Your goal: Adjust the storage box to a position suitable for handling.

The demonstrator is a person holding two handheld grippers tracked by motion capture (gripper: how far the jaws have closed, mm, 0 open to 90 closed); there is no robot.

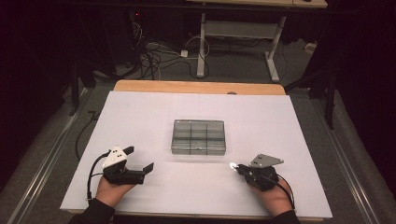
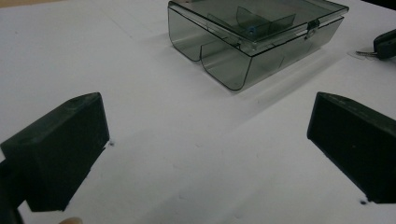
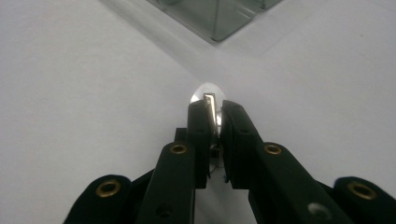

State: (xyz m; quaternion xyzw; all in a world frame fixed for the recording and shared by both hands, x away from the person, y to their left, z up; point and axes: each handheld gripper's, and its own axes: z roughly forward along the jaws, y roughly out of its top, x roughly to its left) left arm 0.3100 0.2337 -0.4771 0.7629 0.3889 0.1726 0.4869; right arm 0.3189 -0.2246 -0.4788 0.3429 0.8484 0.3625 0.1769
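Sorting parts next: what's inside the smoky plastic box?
Through the closed lid of the box, dividers and one small blue item show. The tinted walls hide the other compartments' contents.

Two grippers flanking a compartment box (image 1: 199, 136)
Left gripper (image 1: 140, 158) spread open; right gripper (image 1: 235, 167) pinching something small and shiny (image 1: 231, 165).

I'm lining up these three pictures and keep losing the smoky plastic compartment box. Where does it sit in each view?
High view: the box lies at the table's middle, beyond and between the left gripper and right gripper.
Left gripper view: upper middle to right, lid shut.
Right gripper view: one corner at the top edge.
Shared landmark: the white tabletop.
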